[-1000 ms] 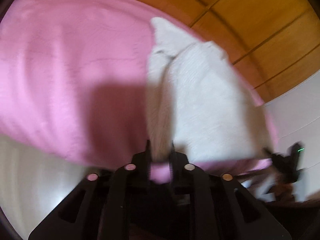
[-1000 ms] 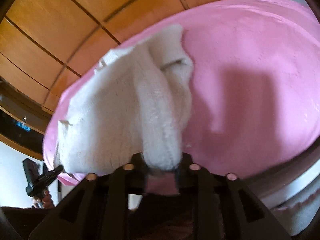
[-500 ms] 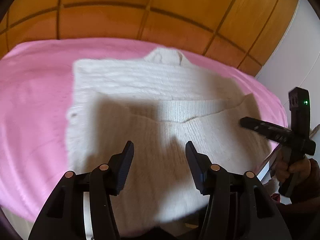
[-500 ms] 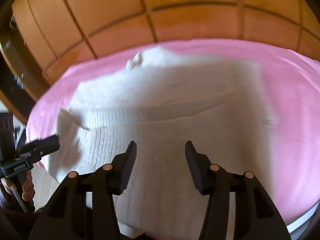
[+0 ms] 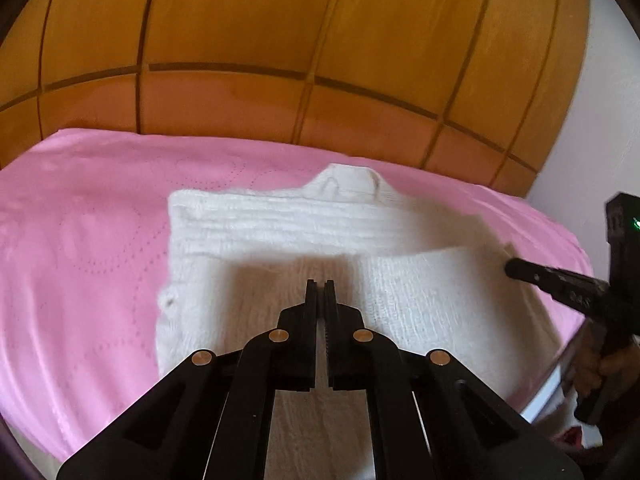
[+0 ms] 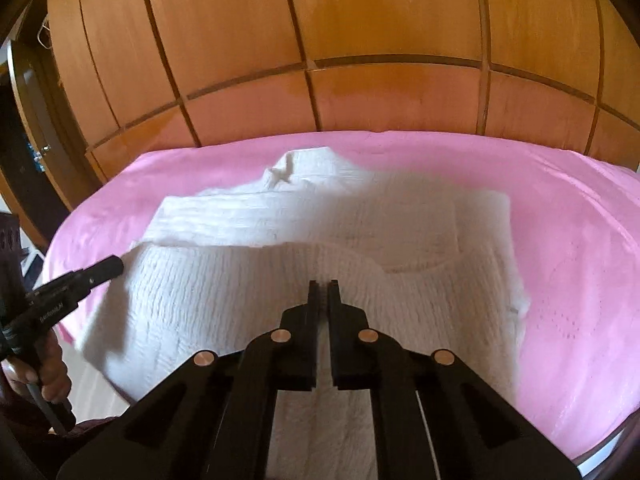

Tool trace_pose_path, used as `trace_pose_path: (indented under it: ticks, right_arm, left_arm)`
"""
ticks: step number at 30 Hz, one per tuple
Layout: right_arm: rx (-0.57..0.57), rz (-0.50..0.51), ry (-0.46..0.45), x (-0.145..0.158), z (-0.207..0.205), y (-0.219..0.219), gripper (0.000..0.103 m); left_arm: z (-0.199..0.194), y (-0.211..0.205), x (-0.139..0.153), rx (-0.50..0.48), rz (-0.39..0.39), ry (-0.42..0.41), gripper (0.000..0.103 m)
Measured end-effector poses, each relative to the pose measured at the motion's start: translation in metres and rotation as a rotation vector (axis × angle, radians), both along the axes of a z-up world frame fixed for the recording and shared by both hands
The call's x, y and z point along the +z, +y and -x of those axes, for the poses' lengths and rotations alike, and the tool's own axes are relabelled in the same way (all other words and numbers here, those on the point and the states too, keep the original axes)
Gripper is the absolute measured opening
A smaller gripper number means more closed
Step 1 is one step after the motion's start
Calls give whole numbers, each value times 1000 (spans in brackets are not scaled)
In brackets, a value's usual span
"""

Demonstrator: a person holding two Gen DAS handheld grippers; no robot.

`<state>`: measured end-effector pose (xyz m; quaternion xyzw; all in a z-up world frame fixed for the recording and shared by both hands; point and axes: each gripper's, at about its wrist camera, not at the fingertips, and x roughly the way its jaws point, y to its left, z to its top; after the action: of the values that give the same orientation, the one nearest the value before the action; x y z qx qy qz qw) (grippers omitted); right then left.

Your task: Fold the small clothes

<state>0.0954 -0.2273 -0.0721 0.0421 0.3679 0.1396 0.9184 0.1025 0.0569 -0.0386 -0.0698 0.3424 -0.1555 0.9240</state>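
a wooden panelled wall (image 5: pixel 280 40) fills twelve o'clock. below it a pink bedsheet (image 5: pixel 80 260) carries the white knit sweater (image 5: pixel 280 224), lying flat at centre, lower part folded up. the left gripper (image 5: pixel 319 286) and right gripper (image 6: pixel 323 286) hover over it at six o'clock, both clenched and holding nothing.

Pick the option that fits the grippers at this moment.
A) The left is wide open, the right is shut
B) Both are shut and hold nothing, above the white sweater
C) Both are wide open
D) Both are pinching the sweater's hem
B: the left gripper and the right gripper each show fingers nearly together with no cloth between them, above the white sweater that lies on the pink sheet.
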Motion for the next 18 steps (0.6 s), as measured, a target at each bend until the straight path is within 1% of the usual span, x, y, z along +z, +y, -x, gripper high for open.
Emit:
trace_pose_path:
  ticks: [1,3,4,5,7,8,9,11,12,13,15,16,17,18]
  right_arm:
    - [-13,1,21,-8,-8,1,4]
    - [-26,20,73,-29,-21,4,4]
    - [-38,24,124,-48,-27,5,4]
    - [-47,10,146,-57,-28,5,5]
    - [-63,-21,126,-60,-22,-1,5]
    - [-66,-33,127,-61,-20,-3,5]
    - [-70,-46,131,-61,-20,-6,5]
    - [-72,-62,135,-61,-21,-9,6]
    - [-71,-61,135,-61,-22,-8,7]
    - [-70,-60,134,-60,-22,-8,7]
    - [-75,-69,136,-60,-22,-8,10]
    - [-76,-76,139,-59,-22,-8,12]
    - [-73,-79,139,-59,-23,-7,16]
    - [-67,-79,138,-57,-22,-6,23]
  left_arm:
    - [-14,-8,-9,7,-17,23,2]
    - [-29,-19,-30,15,-81,84,2]
    - [-36,-23,-46,16,-104,142,2]
    - [-38,-23,-55,16,-109,170,2]
    - [-32,-21,-53,22,-97,150,3]
    - [-30,-18,-50,20,-90,152,3]
    - [-27,-14,-47,24,-80,153,7]
    - [-19,2,-35,76,-67,133,13]
    - [-15,12,-29,111,-58,109,22]
    - [-10,21,-26,137,-55,90,39]
    - [-7,34,-20,169,-65,71,61]
    - [-6,36,-20,167,-69,73,61]
    - [-12,35,-21,154,-79,85,61]
    - [-17,32,-22,140,-96,94,61]
